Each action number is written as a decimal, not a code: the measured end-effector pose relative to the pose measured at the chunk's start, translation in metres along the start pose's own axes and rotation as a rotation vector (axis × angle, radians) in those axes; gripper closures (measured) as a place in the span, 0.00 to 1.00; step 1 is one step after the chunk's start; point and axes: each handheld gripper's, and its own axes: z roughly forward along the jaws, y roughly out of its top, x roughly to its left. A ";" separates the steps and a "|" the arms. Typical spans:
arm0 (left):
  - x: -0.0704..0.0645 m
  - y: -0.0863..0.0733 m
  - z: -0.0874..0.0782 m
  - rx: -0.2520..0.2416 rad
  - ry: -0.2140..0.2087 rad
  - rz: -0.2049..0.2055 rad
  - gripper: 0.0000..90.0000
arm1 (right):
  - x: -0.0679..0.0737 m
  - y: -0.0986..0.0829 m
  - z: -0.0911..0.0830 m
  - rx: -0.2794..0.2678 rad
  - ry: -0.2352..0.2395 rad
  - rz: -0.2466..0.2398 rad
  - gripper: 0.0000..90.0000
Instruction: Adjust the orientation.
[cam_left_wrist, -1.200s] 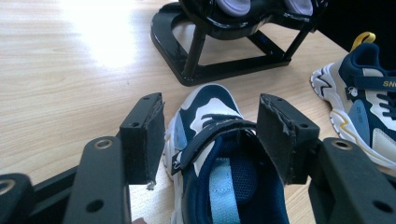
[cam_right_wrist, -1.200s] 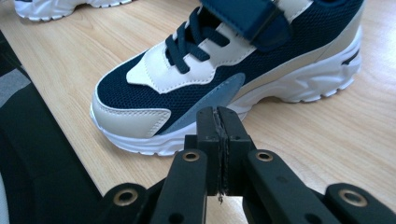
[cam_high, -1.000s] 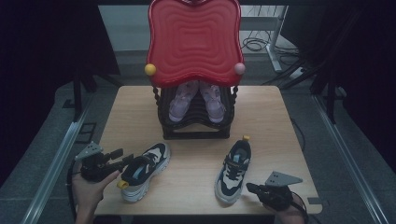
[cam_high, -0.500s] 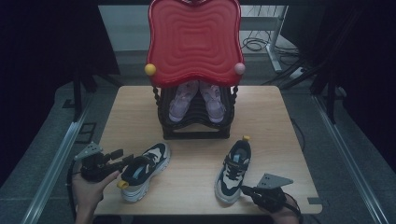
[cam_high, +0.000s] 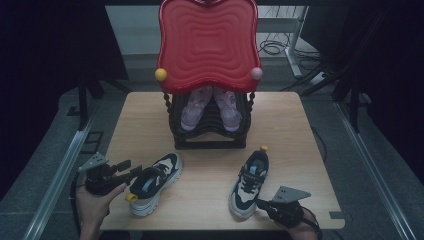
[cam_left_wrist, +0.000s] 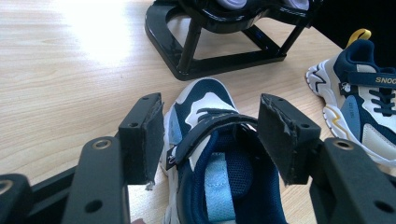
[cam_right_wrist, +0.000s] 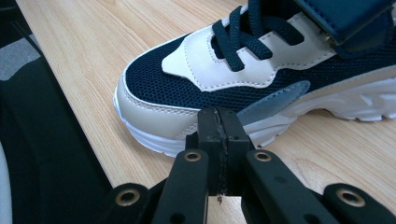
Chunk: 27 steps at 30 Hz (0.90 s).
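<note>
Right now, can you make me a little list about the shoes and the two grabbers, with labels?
left sneaker: navy and white, on the wooden table, heel toward the person
left gripper: open, jaws on either side of that sneaker's opening
right sneaker: same colours, yellow heel loop pointing to the rack
right gripper: shut, empty, just in front of that sneaker's toe
shoe rack: black, at the back of the table, holding a pair of pinkish shoes
red panel: wavy, above the rack
</note>
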 end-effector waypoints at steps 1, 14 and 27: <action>0.000 0.000 0.000 0.000 0.000 0.000 0.46 | 0.001 0.000 0.001 0.000 0.000 -0.005 0.99; 0.001 0.000 -0.001 0.003 0.003 -0.003 0.46 | 0.012 0.011 0.013 0.012 0.015 -0.054 0.99; 0.001 0.000 -0.004 -0.011 0.005 0.002 0.46 | 0.025 0.025 0.030 0.019 0.017 -0.092 0.99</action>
